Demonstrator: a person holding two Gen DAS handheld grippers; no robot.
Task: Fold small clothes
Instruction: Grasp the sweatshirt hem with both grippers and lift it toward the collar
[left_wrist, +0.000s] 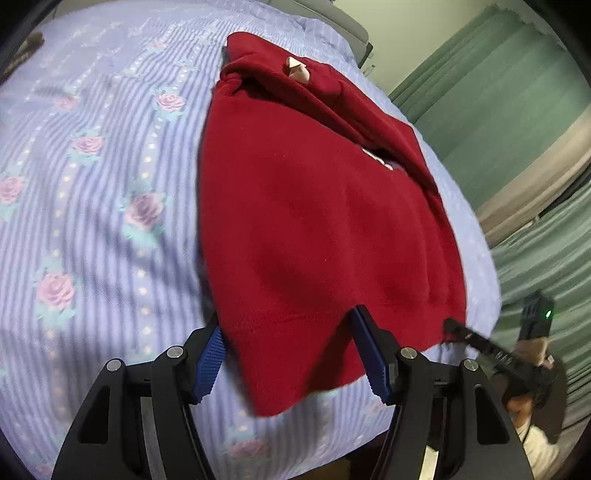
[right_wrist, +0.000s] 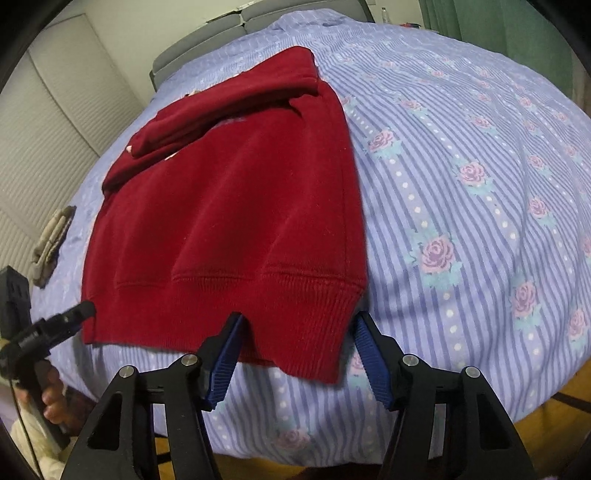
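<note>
Two grippers meet the hem of a red sweater (left_wrist: 314, 221) that lies on a bed (left_wrist: 92, 184) covered in a lilac striped sheet with roses. The sweater's hem reaches the near edge of the bed, and its folded upper part, with a sleeve laid across it, points toward the far edge.

The left gripper (left_wrist: 291, 354) has its jaws spread wide, the blue pads (left_wrist: 210, 362) standing on either side of the hem's left corner; the fabric hangs between them, and no pad is pressed onto it. The right gripper (right_wrist: 299, 354) likewise has its jaws spread, with the ribbed right corner of the hem between its pads (right_wrist: 371, 360), cloth drooping slightly over the bed's edge.

Seen from the left wrist, the right gripper's tip touches the hem's right corner; from the right wrist, the left gripper's tip sits at the hem's left corner.

Some greyish folded cloth (right_wrist: 51, 243) lies near the bed's left edge, well apart from the sweater.
</note>
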